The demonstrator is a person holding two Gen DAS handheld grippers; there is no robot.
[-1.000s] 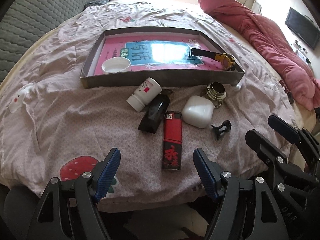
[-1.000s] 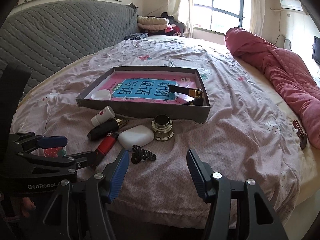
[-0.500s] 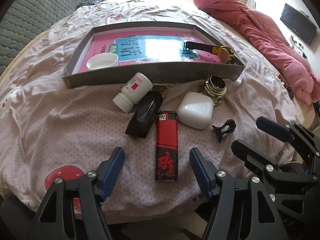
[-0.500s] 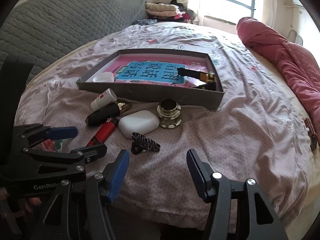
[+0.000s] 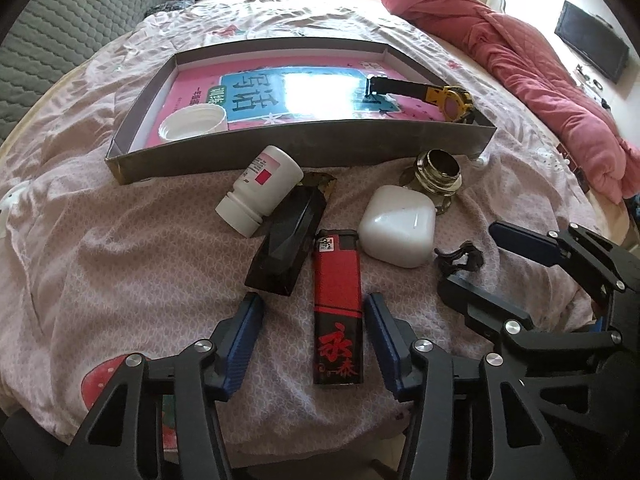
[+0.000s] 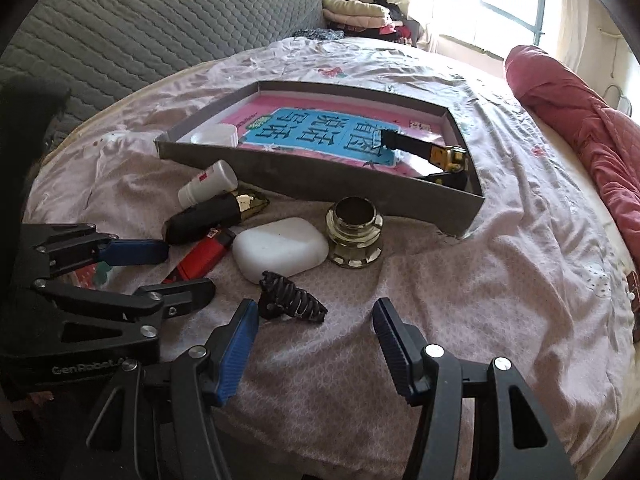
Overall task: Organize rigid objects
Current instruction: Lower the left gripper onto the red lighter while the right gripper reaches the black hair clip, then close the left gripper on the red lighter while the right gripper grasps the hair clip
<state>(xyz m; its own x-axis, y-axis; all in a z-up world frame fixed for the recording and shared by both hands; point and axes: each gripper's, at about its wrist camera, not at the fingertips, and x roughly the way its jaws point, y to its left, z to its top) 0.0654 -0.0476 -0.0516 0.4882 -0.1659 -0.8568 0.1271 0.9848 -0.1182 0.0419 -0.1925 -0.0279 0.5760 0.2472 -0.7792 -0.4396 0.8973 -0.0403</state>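
A red and black lighter (image 5: pixel 338 308) lies on the bed sheet between the fingers of my left gripper (image 5: pixel 312 320). Its jaws are closing, and the left pad still stands clear of the lighter. A black hair claw (image 6: pixel 290 300) rests just ahead of my right gripper (image 6: pixel 316 320), which is open and holds nothing. Behind them lie a black trimmer (image 5: pixel 288 244), a white pill bottle (image 5: pixel 260 192), a white case (image 5: pixel 396 228) and a glass jar base (image 5: pixel 436 172). The grey tray (image 5: pixel 280 148) holds a pink book, a white cap (image 5: pixel 192 122) and a watch (image 5: pixel 440 96).
A rolled pink quilt (image 5: pixel 520 68) lies along the right side of the bed. The grey padded headboard (image 6: pixel 140 20) stands at the back left, with folded clothes (image 6: pixel 352 10) beside it. The bed's near edge runs just under both grippers.
Both grippers came down and nearer the objects. The left jaws narrowed around the lighter. The right gripper drew closer to the hair claw.
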